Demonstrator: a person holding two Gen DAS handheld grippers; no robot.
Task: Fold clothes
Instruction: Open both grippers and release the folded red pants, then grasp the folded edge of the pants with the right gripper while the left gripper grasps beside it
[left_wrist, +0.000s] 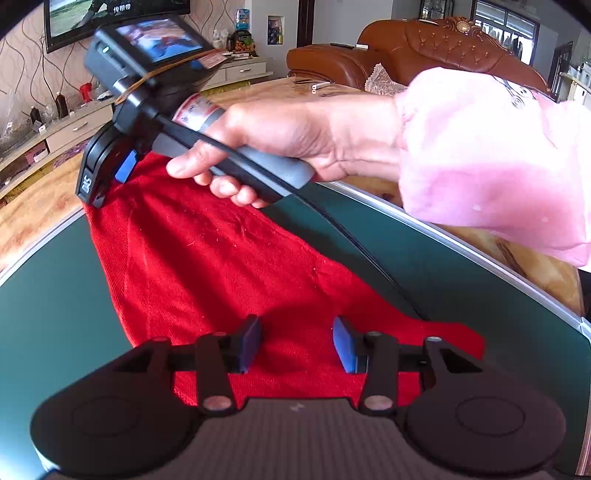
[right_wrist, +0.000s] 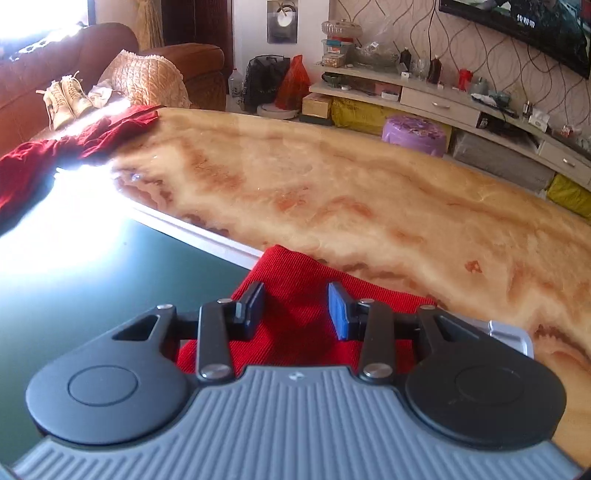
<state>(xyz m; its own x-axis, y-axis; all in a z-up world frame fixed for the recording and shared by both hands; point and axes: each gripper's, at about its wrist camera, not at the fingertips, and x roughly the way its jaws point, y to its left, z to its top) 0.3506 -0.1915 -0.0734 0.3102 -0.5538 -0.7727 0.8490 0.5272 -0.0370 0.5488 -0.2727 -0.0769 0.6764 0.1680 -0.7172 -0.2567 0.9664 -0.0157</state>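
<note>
With the red garment lying flat on the green mat over the tabletop, both the left claw and right claw hover released above its ends (nothing pinched), so the next move is probably gripping edges to fold.

Red ribbed knit cloth, glossy dark-green mat, polished marble-look tabletop, fluffy pink sleeve

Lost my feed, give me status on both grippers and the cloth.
Left gripper open over red cloth. Right gripper open at far end. Cloth flat on green mat, nothing in the way.
</note>
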